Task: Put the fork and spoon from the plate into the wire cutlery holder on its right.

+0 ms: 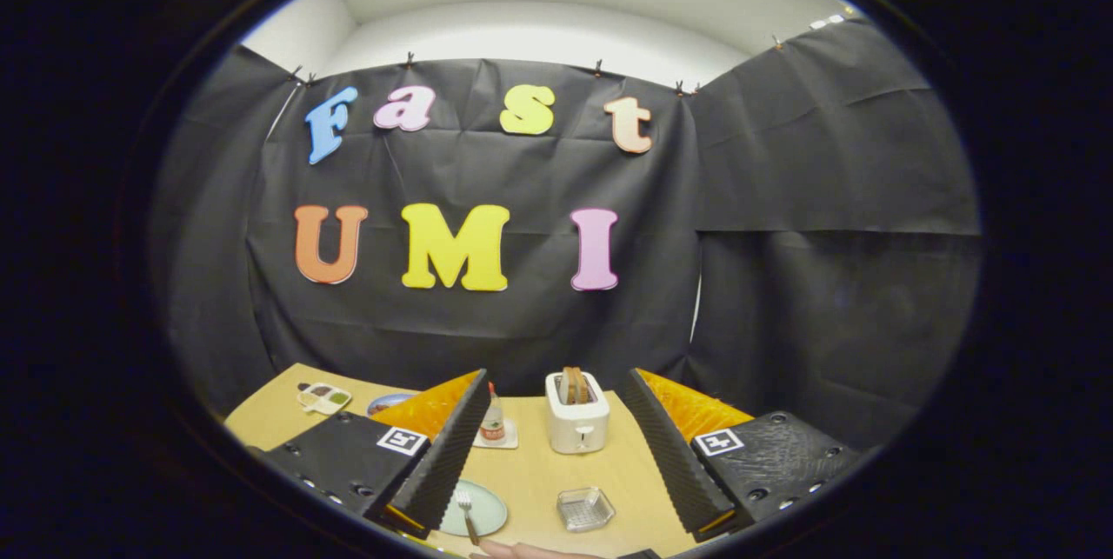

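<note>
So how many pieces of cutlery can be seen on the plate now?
1. A fork lies on the pale green plate, just inside the left finger of the open tongs. A spoon may be hidden behind that finger.

Hand-held gripper point(556, 446): fingers spread wide apart, holding nothing, raised above the surface.
Surface point(530, 476): light wood, seen between the fingers.
Plate point(487, 511): pale green, just beside the left finger's tip, partly hidden by it.
Fork point(466, 514): lay on the plate, tines pointing away.
Wire cutlery holder point(585, 509): small, to the plate's right.
Toaster point(576, 411): white, bread in it, beyond the holder.
Bottle point(493, 420): small, left of the toaster.
</note>
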Demonstrator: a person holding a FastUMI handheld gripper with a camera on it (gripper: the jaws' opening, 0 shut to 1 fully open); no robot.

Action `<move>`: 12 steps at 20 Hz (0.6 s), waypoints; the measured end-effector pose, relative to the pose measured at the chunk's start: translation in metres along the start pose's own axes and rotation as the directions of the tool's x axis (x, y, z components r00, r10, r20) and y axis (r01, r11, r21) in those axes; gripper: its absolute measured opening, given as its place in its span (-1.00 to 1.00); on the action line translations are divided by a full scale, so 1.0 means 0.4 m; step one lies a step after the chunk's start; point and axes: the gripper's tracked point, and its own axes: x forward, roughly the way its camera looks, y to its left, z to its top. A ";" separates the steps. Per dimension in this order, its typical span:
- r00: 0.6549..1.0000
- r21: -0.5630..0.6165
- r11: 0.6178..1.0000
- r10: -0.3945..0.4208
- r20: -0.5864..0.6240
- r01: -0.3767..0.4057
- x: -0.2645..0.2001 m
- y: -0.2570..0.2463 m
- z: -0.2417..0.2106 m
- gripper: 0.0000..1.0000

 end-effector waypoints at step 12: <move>0.944 -0.014 0.985 0.162 -0.287 -0.173 0.152 0.157 -0.415 0.92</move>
